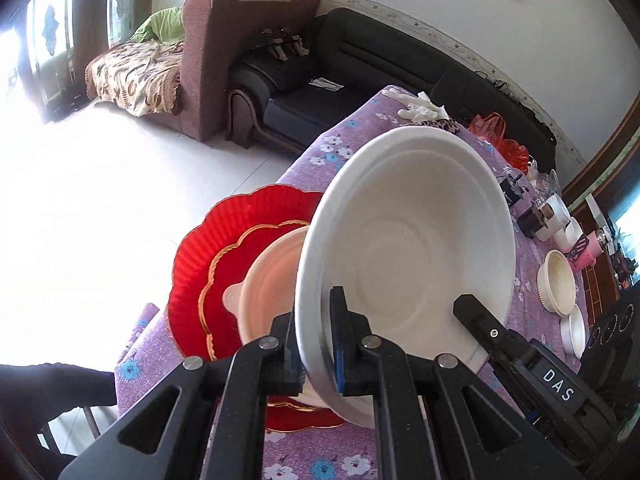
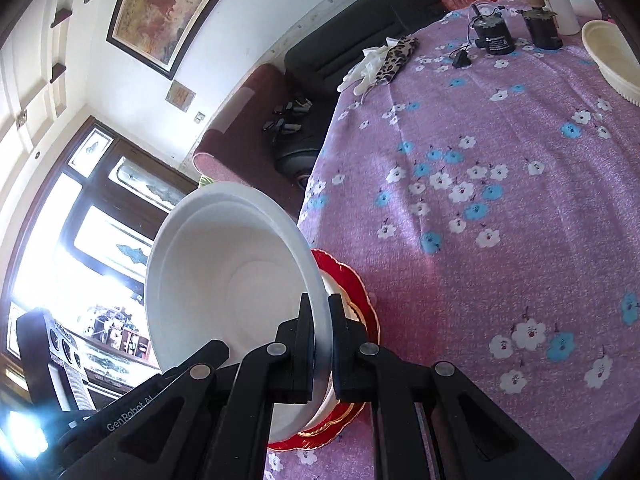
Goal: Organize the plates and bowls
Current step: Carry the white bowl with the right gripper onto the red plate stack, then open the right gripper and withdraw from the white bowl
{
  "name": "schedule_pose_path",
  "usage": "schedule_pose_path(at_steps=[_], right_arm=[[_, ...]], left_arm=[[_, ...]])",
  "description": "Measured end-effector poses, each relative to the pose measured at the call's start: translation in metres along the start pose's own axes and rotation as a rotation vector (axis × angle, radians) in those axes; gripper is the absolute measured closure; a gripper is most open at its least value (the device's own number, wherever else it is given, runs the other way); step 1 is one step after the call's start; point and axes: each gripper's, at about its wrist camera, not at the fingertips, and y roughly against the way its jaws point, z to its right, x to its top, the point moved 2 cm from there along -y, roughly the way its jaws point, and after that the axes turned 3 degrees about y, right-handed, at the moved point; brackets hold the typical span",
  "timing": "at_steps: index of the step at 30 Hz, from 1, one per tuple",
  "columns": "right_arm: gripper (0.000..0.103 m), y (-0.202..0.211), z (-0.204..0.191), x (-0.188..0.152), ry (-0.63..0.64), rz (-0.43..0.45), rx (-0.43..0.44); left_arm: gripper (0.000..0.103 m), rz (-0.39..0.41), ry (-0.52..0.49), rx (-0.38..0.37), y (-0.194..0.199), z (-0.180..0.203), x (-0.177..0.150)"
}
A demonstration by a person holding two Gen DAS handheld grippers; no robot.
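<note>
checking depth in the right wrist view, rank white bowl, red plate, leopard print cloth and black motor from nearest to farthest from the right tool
1. white bowl, rim clamped in the right tool
2. red plate, just beyond, under the bowl
3. leopard print cloth, far table edge, left
4. black motor, far end, about as far as the cloth

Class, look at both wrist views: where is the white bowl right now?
The white bowl is held off the table, both grippers' jaws clamped on opposite sides of its rim, tilted above the pink bowl on the red plate.

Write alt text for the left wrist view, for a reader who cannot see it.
The left gripper pinches the rim of a large white bowl, with the right gripper at its opposite rim, above a pink bowl stacked on red plates. Below is a purple floral tablecloth; sofas stand behind.
</note>
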Motion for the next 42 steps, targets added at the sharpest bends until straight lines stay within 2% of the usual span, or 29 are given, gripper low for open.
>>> schedule_pose_path(at_steps=[7,12,18,23,26,29,31,32,37,42], right_arm=[[0.095,-0.023,-0.012,-0.013,0.066,-0.020,-0.053],[0.095,-0.037,-0.017,-0.021,0.113,-0.014,-0.123],[0.095,-0.049,-0.016,-0.026,0.140,-0.023,-0.176],[0.092,-0.052,-0.024,-0.026,0.223,-0.010,-0.222],[0.091,-0.049,-0.039,-0.027,0.332,0.020,-0.275],[0.080,-0.042,-0.056,-0.027,0.441,0.068,-0.330],[0.061,-0.036,-0.066,-0.027,0.506,0.105,-0.366],[0.058,-0.034,-0.070,-0.027,0.535,0.118,-0.376],[0.058,-0.018,-0.077,-0.025,0.559,0.174,-0.388],[0.058,0.012,-0.063,-0.012,0.458,0.232,-0.354]], left_arm=[[0.090,-0.027,0.029,0.038,-0.010,-0.027,-0.004],[0.084,-0.025,0.034,0.085,-0.013,-0.044,-0.005],[0.083,-0.011,0.046,0.089,-0.010,-0.055,-0.002],[0.083,0.011,0.064,0.103,-0.003,-0.067,0.000],[0.083,0.027,0.092,0.096,0.005,-0.078,0.001],[0.083,0.042,0.111,0.092,0.012,-0.086,0.002],[0.083,0.047,0.115,0.084,0.015,-0.088,0.002],[0.083,0.047,0.113,0.081,0.016,-0.087,0.002],[0.083,0.041,0.091,0.061,0.016,-0.079,-0.001],[0.082,0.059,0.052,0.043,0.024,-0.061,-0.004]])
